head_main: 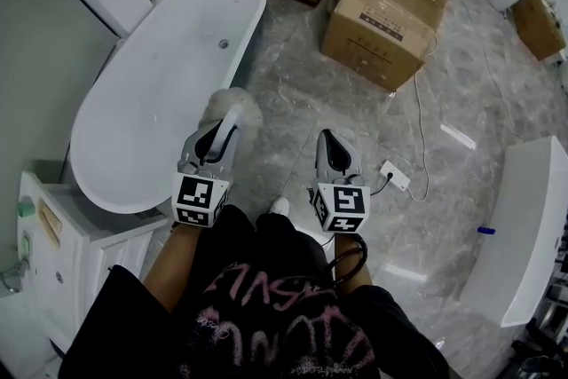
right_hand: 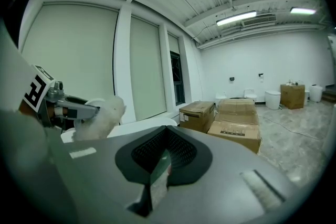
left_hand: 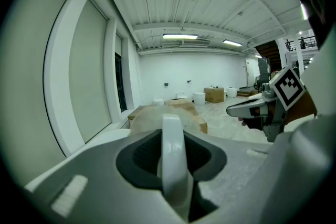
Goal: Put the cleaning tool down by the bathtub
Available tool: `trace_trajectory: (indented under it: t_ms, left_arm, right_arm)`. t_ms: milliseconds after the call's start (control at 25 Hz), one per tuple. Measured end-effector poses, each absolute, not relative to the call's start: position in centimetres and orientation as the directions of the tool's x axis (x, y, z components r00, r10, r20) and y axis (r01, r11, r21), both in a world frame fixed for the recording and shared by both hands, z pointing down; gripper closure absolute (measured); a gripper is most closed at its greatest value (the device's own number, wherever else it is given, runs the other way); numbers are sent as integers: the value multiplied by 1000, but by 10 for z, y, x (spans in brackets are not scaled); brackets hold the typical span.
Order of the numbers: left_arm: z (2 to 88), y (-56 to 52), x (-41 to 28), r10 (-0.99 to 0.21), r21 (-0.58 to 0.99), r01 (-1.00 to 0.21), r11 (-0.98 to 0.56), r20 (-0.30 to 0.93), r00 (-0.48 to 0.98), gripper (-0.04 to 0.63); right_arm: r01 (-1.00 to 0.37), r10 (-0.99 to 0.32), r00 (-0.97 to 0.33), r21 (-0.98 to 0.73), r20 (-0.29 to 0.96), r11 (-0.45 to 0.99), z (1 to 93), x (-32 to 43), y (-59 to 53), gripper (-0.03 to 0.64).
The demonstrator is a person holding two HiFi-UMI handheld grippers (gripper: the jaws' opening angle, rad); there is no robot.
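Head view: my left gripper [head_main: 222, 127] holds the fluffy duster [head_main: 235, 105] aloft beside the bathtub [head_main: 151, 93]; not yet down.
Left gripper view: jaws pinching its white handle [left_hand: 172, 155].
Right gripper view: my right gripper [right_hand: 159, 178] pressed together, empty.

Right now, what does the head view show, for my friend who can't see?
The left gripper holds a fluffy cleaning tool beside a white bathtub. The right gripper is shut and empty, above a floor with cardboard boxes.
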State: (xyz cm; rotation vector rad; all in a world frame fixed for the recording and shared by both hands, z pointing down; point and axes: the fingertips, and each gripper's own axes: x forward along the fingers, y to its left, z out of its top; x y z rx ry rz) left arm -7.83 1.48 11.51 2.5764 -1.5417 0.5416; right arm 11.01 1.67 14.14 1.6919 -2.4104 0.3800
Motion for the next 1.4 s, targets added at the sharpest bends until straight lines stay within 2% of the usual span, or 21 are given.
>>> trace_trajectory:
  t_ms: [560,1400]
  left_arm:
    - [115,-4,-60,-818,-118,-840,-530,334,469,513]
    - [173,-65,-65,-760,28,-831,-556,388,522,514]
  right_arm:
    - [-953,-908,-303,-110,290,283,146,123,6,606]
    - [-974,-899,-225,-87,376,207,177,109,-42,606]
